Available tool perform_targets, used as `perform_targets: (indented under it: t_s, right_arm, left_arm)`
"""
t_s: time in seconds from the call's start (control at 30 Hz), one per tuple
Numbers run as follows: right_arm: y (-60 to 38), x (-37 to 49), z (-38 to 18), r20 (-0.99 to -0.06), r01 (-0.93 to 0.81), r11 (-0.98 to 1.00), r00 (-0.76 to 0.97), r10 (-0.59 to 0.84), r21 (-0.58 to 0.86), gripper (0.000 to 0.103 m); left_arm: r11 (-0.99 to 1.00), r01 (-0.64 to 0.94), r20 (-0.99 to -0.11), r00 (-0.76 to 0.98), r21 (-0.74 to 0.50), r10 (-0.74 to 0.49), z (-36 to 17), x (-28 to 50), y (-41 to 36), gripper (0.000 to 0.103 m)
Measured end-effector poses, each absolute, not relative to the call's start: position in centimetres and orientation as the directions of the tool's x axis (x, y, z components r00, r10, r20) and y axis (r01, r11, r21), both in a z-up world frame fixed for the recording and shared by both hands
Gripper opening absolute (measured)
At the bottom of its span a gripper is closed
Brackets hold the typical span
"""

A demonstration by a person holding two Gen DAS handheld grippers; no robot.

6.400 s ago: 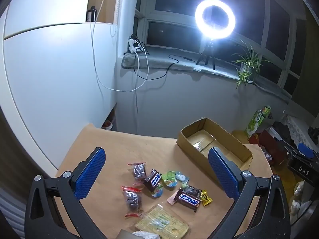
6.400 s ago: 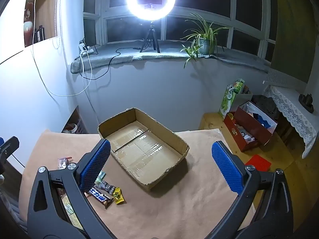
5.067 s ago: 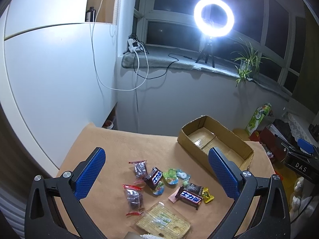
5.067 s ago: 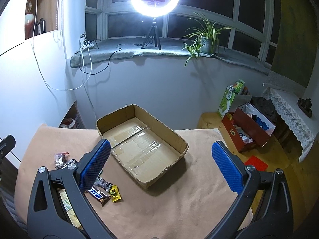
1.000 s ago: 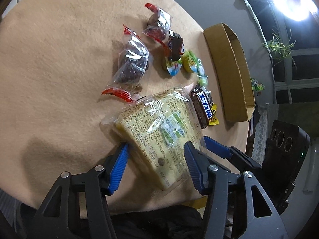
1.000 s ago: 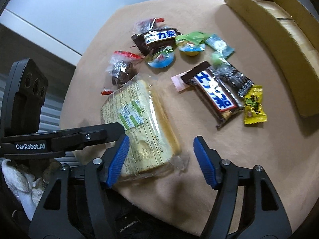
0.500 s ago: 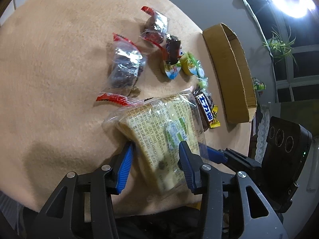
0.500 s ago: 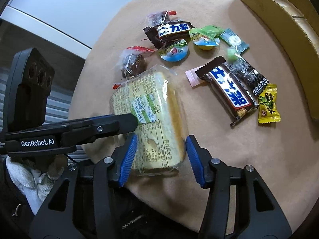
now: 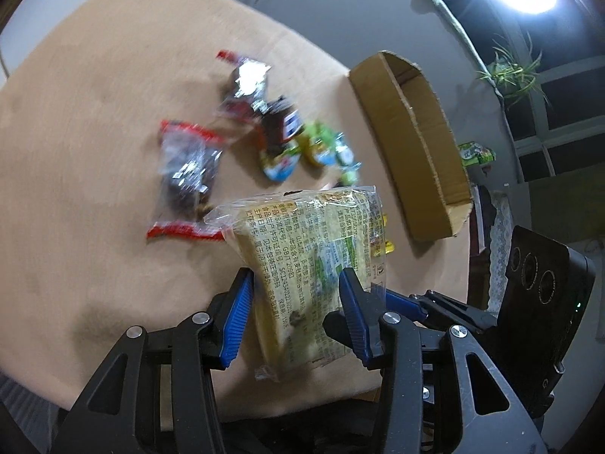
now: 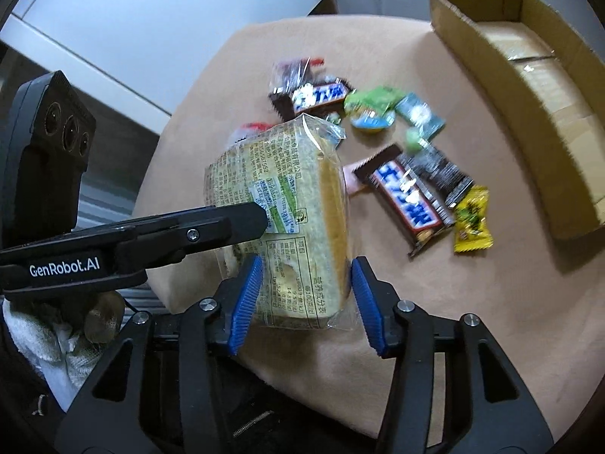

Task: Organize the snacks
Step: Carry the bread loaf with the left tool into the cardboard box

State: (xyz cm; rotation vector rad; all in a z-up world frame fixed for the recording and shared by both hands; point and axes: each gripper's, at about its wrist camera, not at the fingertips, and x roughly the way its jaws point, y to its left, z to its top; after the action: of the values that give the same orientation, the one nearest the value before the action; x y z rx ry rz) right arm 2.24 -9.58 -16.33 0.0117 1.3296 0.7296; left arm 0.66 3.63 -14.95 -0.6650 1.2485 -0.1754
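Snacks: a loose pile lay on the tan cloth-covered table [image 10: 472, 302], none of it yet in the box.
Bread: a clear-wrapped sliced bread pack with green label and printed text [image 10: 295, 212] was tilted up off the table near its near edge, above the cloth.
Left tongs: the left tongs [image 9: 293, 310] with blue ribbed pads were narrowed onto the bread pack's lower end, both pads pressing the wrapper.
Right tongs: the right tongs [image 10: 302, 299] bracketed the same pack's lower end; their pads sat at the wrapper's sides, though firm pressing could not be told.
Box: the shallow open brown cardboard box [image 10: 537, 87] stood towards the far right corner of the table, empty as far as could be seen.
Remaining snacks: a dark chocolate bar with blue and white lettering [image 10: 404, 198], a small yellow candy packet [image 10: 470, 223], green and blue jelly cups [image 10: 372, 111] and a clear red-edged bag of dark sweets [image 9: 187, 174] lay between the bread and the box.
Progress: judged early; the first item was only lifted, and everything remained to be placed.
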Motion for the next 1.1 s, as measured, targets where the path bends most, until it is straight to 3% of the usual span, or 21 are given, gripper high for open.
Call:
perform_targets:
  t_s: [1.1]
  right_arm:
    - [-21.5, 10.1, -9.0, -0.833, -0.261, 0.886, 0.318, 0.454, 0.383, 0.051]
  left_arm:
    - [0.836, 0.09, -0.763, 0.366, -0.541, -0.533, -8.6, 12.5, -7.3, 0.044]
